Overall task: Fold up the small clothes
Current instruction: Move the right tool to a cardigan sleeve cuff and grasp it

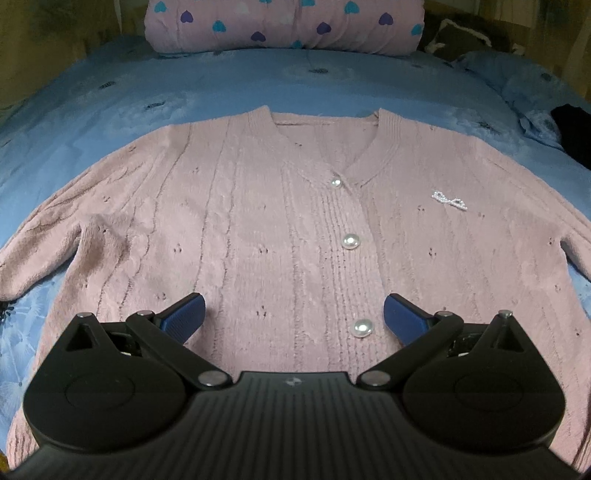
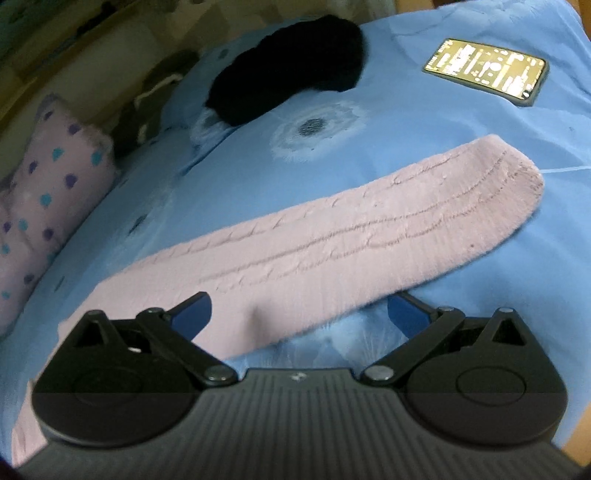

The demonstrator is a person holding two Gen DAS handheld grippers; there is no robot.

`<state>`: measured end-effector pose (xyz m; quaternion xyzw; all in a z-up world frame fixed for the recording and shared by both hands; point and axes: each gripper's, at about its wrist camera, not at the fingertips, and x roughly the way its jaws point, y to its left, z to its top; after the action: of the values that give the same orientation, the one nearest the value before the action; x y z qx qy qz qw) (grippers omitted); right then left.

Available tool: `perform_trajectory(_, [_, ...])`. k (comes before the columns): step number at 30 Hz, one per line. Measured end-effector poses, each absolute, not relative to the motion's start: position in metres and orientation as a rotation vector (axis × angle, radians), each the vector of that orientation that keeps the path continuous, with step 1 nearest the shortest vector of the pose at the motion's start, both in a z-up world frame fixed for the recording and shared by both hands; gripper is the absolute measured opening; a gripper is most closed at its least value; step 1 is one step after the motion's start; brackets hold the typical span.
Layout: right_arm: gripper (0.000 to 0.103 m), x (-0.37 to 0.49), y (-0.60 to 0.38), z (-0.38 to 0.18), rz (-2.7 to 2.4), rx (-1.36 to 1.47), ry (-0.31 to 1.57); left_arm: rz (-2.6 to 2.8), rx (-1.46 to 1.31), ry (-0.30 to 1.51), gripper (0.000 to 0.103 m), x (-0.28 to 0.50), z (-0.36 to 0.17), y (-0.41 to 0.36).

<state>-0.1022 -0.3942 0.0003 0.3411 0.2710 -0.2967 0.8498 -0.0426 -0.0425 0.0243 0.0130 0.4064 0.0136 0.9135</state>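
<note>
- Pink fuzzy cable-knit cardigan (image 1: pixel 258 221) lies flat, front up, buttoned, spread on the blue flower-print bedsheet (image 1: pixel 110 92); neckline points toward the rolled pink blanket with blue and purple hearts (image 1: pixel 284 26), which sits past the cardigan's collar.
- Three round pearl-white buttons (image 1: pixel 350 242) run down the cardigan's placket; small beaded bow decoration (image 1: pixel 448 199) on the chest just beside the placket.
- Left gripper (image 1: pixel 294 314) hovers over the cardigan's lower body, blue-padded fingers (image 1: pixel 186 314) spread wide, nothing between them; the lowest button sits in the gap.
- Right gripper (image 2: pixel 299 315) is at the cardigan's sleeve (image 2: pixel 332 240), fingers spread wide; the sleeve's lower edge lies between them, and the right-hand pad looks to be under the sleeve edge, though blur makes contact hard to confirm.
- Sleeve extends straight out from the cardigan, flat on the bedsheet, cuff end away from the right gripper.
- Black fuzzy garment (image 2: pixel 288 66) bunched on the bedsheet beyond the sleeve, well apart from it.
- Smartphone with lit screen (image 2: pixel 487 70) lies on the bedsheet beyond the sleeve's cuff, apart from it.
- Heart-print blanket also visible off to the sleeve's shoulder side in the right wrist view.
</note>
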Motion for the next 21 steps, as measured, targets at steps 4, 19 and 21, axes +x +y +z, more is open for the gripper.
perform_trajectory(4, [0.103,-0.086,-0.401,-0.003,-0.679,0.729,0.550,0.036,0.029,0.833,0.103,-0.041,0.027,-0.040])
perform_trajectory(19, [0.076,-0.101,-0.422,-0.013,-0.640,0.939,0.420,0.068,0.010,0.824,0.103,-0.042,0.032,-0.028])
perform_trajectory(21, [0.074,-0.102,-0.424,-0.013,-0.634,0.953,0.414,0.061,0.006,0.825,0.103,-0.043,0.033,-0.027])
